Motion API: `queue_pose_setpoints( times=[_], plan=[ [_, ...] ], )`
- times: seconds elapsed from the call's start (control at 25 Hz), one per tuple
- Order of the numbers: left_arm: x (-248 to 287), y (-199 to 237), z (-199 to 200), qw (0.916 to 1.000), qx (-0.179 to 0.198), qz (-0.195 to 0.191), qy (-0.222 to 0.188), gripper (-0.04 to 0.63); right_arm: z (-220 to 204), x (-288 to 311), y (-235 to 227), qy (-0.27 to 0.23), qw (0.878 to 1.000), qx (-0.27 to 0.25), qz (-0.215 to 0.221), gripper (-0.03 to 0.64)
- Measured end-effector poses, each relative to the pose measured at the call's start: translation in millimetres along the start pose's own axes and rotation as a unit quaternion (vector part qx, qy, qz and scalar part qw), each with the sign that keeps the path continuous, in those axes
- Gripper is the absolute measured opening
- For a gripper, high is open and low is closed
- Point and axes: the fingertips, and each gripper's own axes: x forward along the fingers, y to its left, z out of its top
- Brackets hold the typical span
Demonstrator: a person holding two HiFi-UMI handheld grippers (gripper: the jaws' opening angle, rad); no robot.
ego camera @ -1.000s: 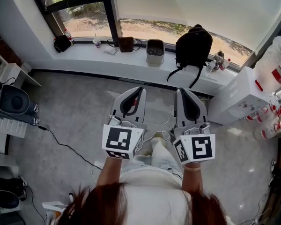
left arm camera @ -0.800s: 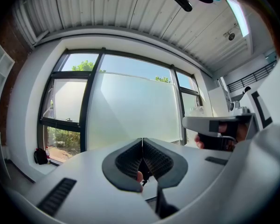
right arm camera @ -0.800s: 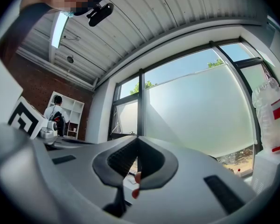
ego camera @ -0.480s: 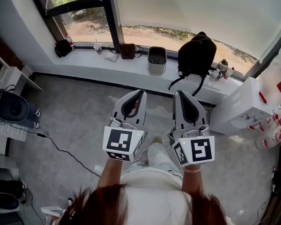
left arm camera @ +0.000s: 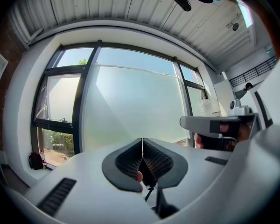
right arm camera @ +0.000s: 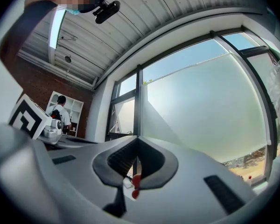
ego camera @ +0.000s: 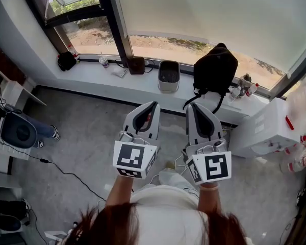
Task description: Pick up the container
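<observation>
Left hand-held gripper (ego camera: 153, 103), right hand-held gripper (ego camera: 190, 105) closed; container (ego camera: 169, 77) on windowsill (ego camera: 92, 71), dark inside.

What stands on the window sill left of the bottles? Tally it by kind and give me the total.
Bags: 2, the small black bag and the black backpack
Cup: 1, the cup
Pale flat item, too small to identify: 1, the pale flat item
Brown box-like item: 1, the brown item
Bin: 1, the grey container
Total: 6

Left gripper (ego camera: 153, 104), right gripper (ego camera: 192, 106) closed (parallel).
</observation>
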Motion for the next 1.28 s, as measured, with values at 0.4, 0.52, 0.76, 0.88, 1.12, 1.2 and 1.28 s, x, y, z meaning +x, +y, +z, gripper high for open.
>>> queue_pose_setpoints(
  times=[0.4,0.52,0.76,0.88,1.12,1.2,1.28],
  plan=[
    [69.3,11.2,-5.2,0.9995,-0.004,0.030,0.007,0.017,-20.5,49.8,-60.6,0.008,1.000,-0.012,0.005,0.023],
    [78.2,13.0,-11.7,0.9990,-0.006,0.041,0.014,0.017,-30.0,56.4,-72.7,0.012,1.000,-0.023,-0.001,0.023],
    [91.2,25.0,-19.2,0.9980,-0.006,0.057,0.026,0.017,-43.7,72.8,-82.9,0.016,0.999,-0.033,-0.006,0.025],
    [100.0,29.7,-23.2,0.9977,-0.006,0.061,0.030,0.017,-50.4,80.5,-87.9,0.018,0.999,-0.043,-0.008,0.025],
    [126.9,37.3,-29.3,0.9980,-0.008,0.053,0.033,0.017,-64.3,99.6,-99.5,0.029,0.999,-0.043,-0.015,0.025],
    [139.1,41.9,-31.9,0.9982,-0.009,0.049,0.033,0.017,-69.4,109.0,-104.3,0.032,0.999,-0.036,-0.018,0.025],
    [152.6,47.9,-34.6,0.9983,-0.010,0.047,0.034,0.017,-74.0,119.7,-108.8,0.035,0.999,-0.034,-0.021,0.025]
  ],
)
